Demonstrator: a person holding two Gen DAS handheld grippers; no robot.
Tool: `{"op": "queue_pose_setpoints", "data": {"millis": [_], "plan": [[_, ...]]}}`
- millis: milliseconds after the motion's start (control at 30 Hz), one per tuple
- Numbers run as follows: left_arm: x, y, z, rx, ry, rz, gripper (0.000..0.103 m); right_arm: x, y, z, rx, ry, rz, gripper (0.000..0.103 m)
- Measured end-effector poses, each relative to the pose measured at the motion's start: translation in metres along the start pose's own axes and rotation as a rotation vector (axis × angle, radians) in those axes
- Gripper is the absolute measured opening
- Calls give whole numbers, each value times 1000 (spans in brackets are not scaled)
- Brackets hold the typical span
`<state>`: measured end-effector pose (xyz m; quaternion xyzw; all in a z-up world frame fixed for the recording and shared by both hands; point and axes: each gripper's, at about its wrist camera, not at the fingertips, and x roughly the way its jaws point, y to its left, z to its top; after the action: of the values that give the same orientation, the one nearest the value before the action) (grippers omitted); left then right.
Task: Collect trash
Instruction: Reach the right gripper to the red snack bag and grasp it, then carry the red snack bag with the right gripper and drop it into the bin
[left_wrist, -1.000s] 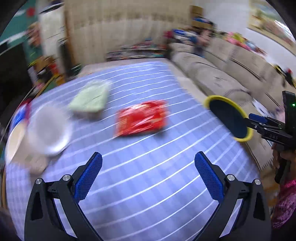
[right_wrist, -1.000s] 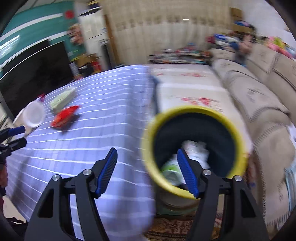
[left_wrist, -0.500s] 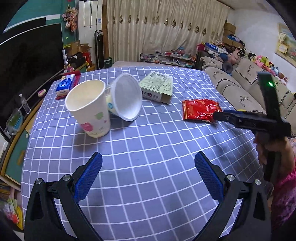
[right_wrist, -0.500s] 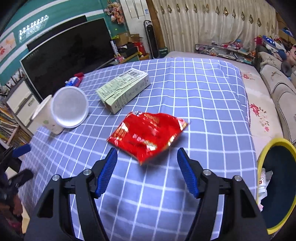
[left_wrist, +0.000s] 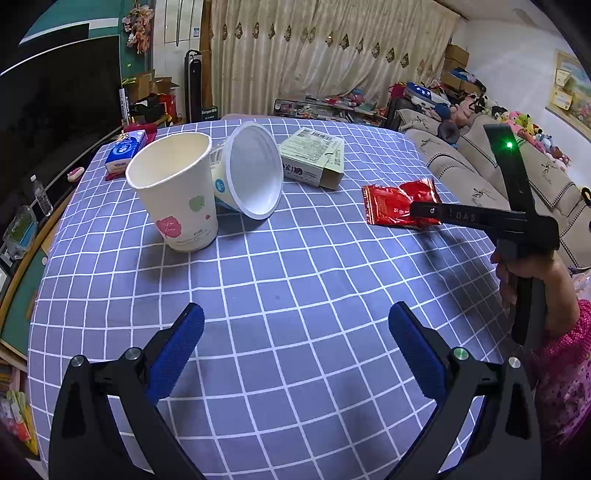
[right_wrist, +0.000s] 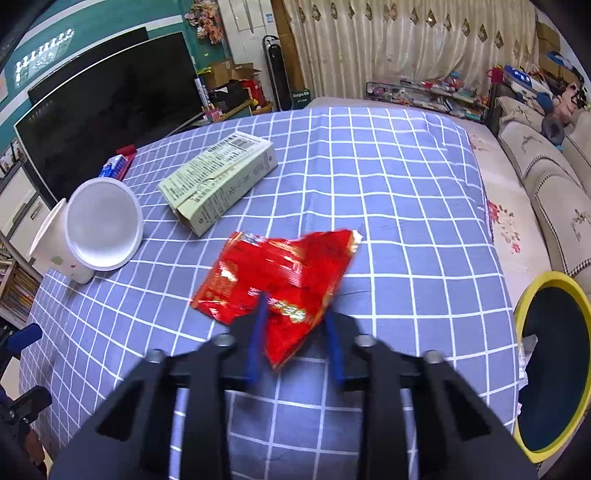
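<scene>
Because your right gripper (right_wrist: 295, 334) has its blue fingers narrowed around the near corner of the red snack wrapper (right_wrist: 275, 275), with the pads close on either side but a sliver of gap apparent, I judge the pinch is not yet made. That corner is thin, crinkly foil lying nearly flat on the checked tablecloth (right_wrist: 388, 206). If you close too low you may gather cloth along with it and drag the whole cover; too shallow a bite and the foil could slide out as you lift. From the left wrist view your right hand (left_wrist: 532, 280) holds the tool level and low, reaching across from the table's right edge so its tip sits right over the wrapper. Just beside that edge, on the floor to your right, stands the yellow-rimmed bin (right_wrist: 528, 306) with some litter already inside; a loose grip on the swing across could drop the wrapper short, onto the carpet.

Your left gripper (left_wrist: 295, 347) hangs wide and empty above the bare near part of the cloth, pointed up the table. Farther off, the paper cup (left_wrist: 177, 195) stands upright, and the white tub (left_wrist: 251, 170) lies on its side, leaning against it; a careless sweep there would roll both. Beyond them lies the pale green carton (left_wrist: 314, 160) on its side, and at the far left corner a small tissue pack (left_wrist: 123, 151).
</scene>
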<state>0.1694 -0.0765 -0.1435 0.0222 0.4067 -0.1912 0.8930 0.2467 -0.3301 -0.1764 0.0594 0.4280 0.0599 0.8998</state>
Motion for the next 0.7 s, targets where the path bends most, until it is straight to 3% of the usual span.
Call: {"op": "queue_pose_setpoints", "data": {"millis": [67, 367, 700], "plan": [[1, -2, -1, 4, 3, -2, 98, -4, 3, -1, -20, -16, -1, 5], [9, -16, -4, 34, 23, -10, 98, -40, -8, -11, 5, -83, 0, 3], [16, -32, -3, 72, 31, -20, 98, -79, -86, -31, 146, -142, -145, 3]]}}
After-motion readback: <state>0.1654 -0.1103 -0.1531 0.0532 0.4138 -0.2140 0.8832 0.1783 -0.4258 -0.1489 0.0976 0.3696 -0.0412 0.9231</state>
